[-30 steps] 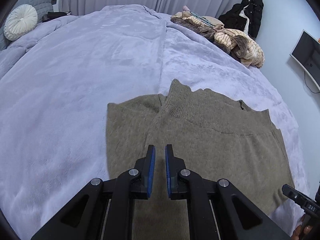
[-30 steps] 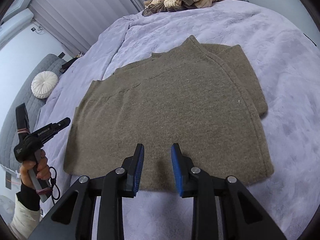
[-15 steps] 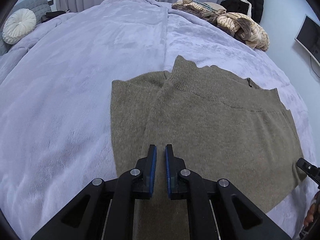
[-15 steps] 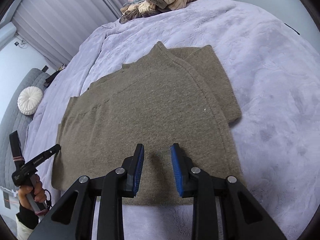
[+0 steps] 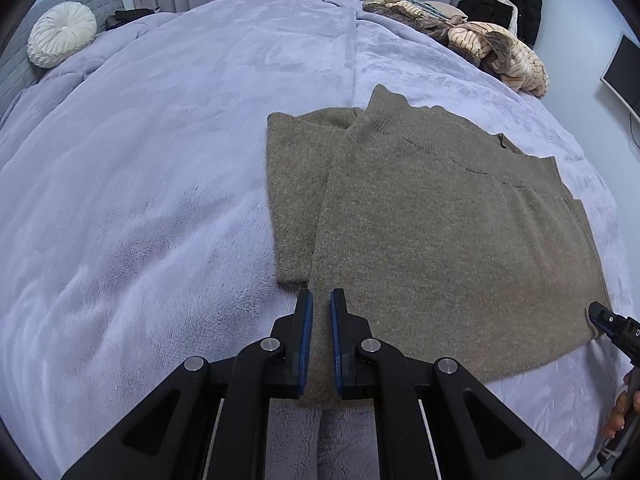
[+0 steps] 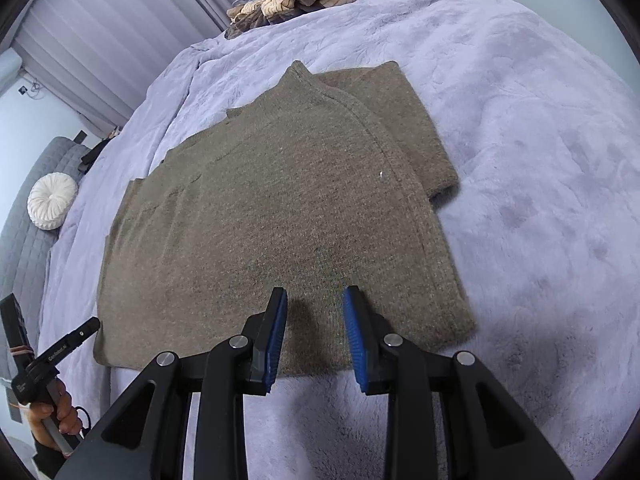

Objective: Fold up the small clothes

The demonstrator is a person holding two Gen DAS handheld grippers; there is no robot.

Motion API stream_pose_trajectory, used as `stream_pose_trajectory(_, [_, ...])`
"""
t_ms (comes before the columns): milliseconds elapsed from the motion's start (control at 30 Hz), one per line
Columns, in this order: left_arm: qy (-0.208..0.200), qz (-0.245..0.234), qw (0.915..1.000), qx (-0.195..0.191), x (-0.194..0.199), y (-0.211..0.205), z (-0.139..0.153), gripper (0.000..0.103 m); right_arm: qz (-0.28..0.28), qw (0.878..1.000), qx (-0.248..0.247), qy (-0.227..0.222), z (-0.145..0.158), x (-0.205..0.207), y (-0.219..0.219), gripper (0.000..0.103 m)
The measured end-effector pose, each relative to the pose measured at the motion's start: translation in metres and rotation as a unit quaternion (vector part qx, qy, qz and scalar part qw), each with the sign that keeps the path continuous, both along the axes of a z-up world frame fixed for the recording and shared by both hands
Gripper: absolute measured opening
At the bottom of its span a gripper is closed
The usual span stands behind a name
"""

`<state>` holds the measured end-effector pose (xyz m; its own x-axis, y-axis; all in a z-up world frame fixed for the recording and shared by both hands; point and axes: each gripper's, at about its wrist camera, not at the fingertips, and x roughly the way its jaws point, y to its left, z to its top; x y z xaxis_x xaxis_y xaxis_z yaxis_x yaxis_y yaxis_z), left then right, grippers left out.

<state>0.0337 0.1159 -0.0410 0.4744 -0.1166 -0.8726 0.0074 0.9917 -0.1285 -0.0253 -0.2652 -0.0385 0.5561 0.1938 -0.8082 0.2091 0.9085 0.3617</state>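
Soft purple blanket (image 5: pixel 168 168) covers a big bed, and grey curtains (image 6: pixel 116 44) hang behind it. On the blanket lies a brown sweater (image 5: pixel 440 232), spread flat near the bed's near edge. One sleeve is folded in over the body, so one side shows two layers. Its collar points toward the far edge of the bed.

From the left wrist view, the left gripper (image 5: pixel 319 300) hangs over the near hem of the sweater, close to the folded side. Its blue pads stand very close together with only a thin slit between them. No cloth is pinched there; the sweater lies flat under the tips.

From the right wrist view, the right gripper (image 6: pixel 315 300) hangs over the near hem too, closer to the other side of the sweater. Its jaws have just been opening a little, and they stand a small way apart. Nothing sits between them; the sweater shows flat below the gap.

A hand (image 6: pixel 54 410) holds the left gripper's handle at the lower left of the right wrist view.

At the far edge of the bed lies a heap of striped clothes (image 5: pixel 496 52). A round white pillow (image 5: pixel 62 34) sits at the far left corner by a grey headboard (image 6: pixel 24 240). A black coat (image 5: pixel 508 0) hangs by the wall, and a dark screen (image 5: pixel 622 72) sits further right.
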Motion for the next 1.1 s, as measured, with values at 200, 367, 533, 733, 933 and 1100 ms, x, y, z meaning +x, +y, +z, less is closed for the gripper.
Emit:
stream_pose_trajectory(200, [0.002, 0.001, 1.0000, 0.004, -0.009, 0.001, 0.000, 0.010, 0.001, 1.000, -0.001, -0.004, 0.004, -0.012, 0.005, 0.039])
stream_pose_trajectory(367, [0.004, 0.010, 0.9999, -0.005, -0.016, 0.007, 0.001, 0.010, 0.008, 1.000, -0.005, -0.002, 0.008, -0.020, 0.012, 0.041])
stream_pose_trajectory(533, [0.013, 0.017, 0.9996, -0.021, -0.032, 0.014, -0.003, 0.010, 0.028, 1.000, -0.001, 0.003, 0.011, -0.031, 0.028, 0.043])
stream_pose_trajectory(733, [-0.013, 0.029, 0.9995, 0.005, -0.066, 0.013, 0.009, 0.072, 0.069, 0.997, 0.020, 0.006, 0.005, -0.047, 0.064, 0.045])
stream_pose_trajectory(933, [-0.005, 0.035, 0.9994, 0.007, -0.101, 0.014, 0.016, 0.079, 0.098, 0.995, 0.033, -0.008, 0.008, -0.070, 0.082, 0.048])
stream_pose_trajectory(1100, [-0.015, 0.052, 0.9985, 0.002, -0.129, 0.016, 0.016, 0.102, 0.104, 0.993, 0.048, -0.023, 0.013, -0.094, 0.081, 0.055])
